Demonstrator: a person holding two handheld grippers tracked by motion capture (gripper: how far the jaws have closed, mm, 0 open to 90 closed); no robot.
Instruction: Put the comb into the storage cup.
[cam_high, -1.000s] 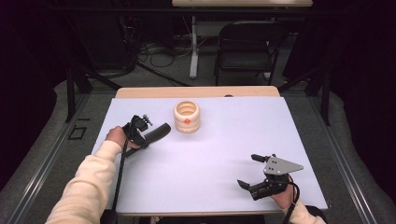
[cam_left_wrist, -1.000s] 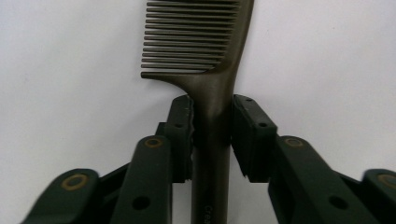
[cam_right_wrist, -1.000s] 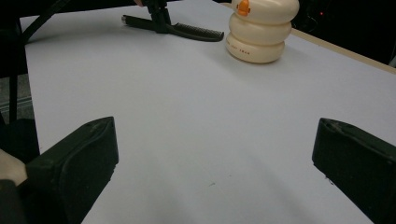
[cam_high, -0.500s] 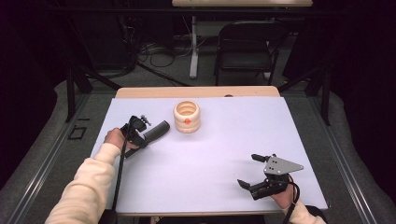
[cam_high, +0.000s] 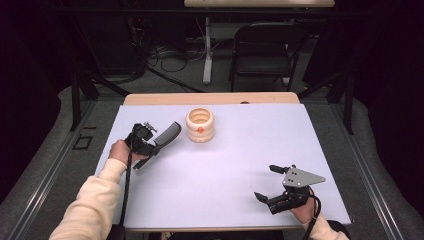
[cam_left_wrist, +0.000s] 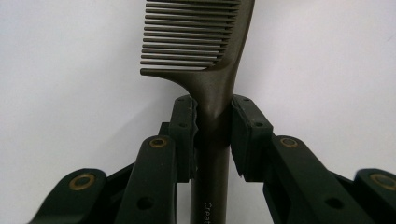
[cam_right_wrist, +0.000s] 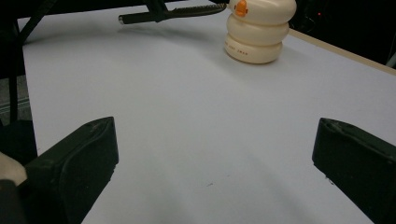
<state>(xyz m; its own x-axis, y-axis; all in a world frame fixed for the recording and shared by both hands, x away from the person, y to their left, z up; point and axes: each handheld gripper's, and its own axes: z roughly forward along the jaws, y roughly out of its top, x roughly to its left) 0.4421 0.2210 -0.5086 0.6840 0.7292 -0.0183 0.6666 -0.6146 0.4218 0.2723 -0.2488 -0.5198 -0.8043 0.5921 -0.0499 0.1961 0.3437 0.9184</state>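
My left gripper (cam_high: 150, 143) (cam_left_wrist: 214, 123) is shut on the handle of a dark comb (cam_high: 168, 134) (cam_left_wrist: 205, 51), and both pads press against it just below the teeth. The comb is held above the white table top (cam_high: 220, 165) at the left, its toothed end pointing towards a cream ribbed holder (cam_high: 200, 125) (cam_right_wrist: 257, 30) with an orange dot. In the right gripper view the comb (cam_right_wrist: 168, 14) hangs to the left of the holder. My right gripper (cam_high: 270, 183) (cam_right_wrist: 215, 154) rests near the front right of the table, open, with nothing between its jaws.
The table's wooden far edge (cam_high: 210, 98) runs behind the holder. Beyond it stand a black chair (cam_high: 265, 50), table legs and loose cables on the floor. A cable trails from the left gripper along the person's cream sleeve (cam_high: 95, 200).
The left hand has shifted slightly with the comb, which stays beside the holder. The right gripper has not moved.
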